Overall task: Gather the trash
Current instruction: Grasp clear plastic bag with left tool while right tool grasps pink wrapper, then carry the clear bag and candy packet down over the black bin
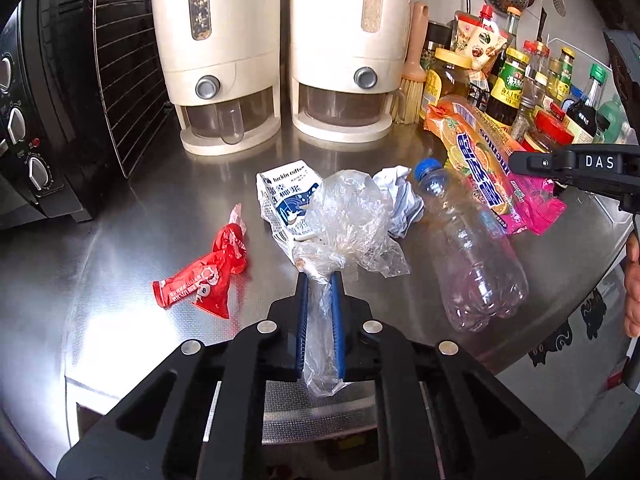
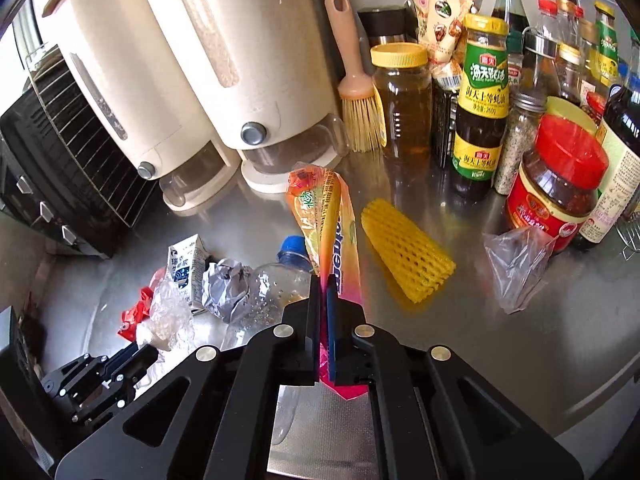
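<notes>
Jaws of both grippers are clamping film: left (image 1: 320, 280) pinching bag (image 1: 352, 216), right (image 2: 325, 284) wrapper (image 2: 332, 220); lifting slowly should keep bottle (image 1: 468, 240) undisturbed.

A shiny steel counter (image 1: 120, 240) fills the frame, glaring bright at lower left. Cream dispensers (image 1: 218, 52) and a black oven (image 1: 48, 92) stand along the top

Both wrist views look steeply down from close above the steel counter (image 1: 120, 240); both share the milk carton (image 1: 286, 196) and bottle (image 2: 276, 284) mid-frame.
</notes>
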Available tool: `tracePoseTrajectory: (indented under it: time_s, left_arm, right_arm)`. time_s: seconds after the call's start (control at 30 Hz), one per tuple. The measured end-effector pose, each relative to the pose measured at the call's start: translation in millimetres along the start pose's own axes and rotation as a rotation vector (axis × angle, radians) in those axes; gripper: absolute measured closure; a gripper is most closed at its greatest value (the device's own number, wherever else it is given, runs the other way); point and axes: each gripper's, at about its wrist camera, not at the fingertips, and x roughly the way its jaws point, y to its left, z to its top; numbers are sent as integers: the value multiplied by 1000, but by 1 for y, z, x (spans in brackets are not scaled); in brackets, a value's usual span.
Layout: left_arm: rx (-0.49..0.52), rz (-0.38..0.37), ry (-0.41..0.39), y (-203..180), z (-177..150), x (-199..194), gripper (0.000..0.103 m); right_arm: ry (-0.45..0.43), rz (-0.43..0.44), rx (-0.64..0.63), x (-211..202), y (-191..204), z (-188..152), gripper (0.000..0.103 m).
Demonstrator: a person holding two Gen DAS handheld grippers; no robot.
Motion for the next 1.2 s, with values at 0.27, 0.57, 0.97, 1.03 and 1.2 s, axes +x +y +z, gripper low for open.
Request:
tracePoseTrajectory:
  time_s: [0.27,0.57,0.97,1.03,1.2]
  left_arm:
    - [14,15,-74,-11,13,-49,94]
    - [21,24,-162,-33,3,-130,94]
    - [14,21,-282,-56,-33,-234,94]
    - [15,22,-288,-58,-44,-241,94]
    - [-14,4,-267,-57,-83,-236,94]
  right_arm:
    - [-81,0,-24,-52,9,11,99]
    - [-156,12,-67,-127,22,-7,99]
    - [-237,53,-134,-227,38,-74,99]
    - [-245,63,-142,-237,38,-88,99]
    - [-221,106,-159,-242,33,-135,99]
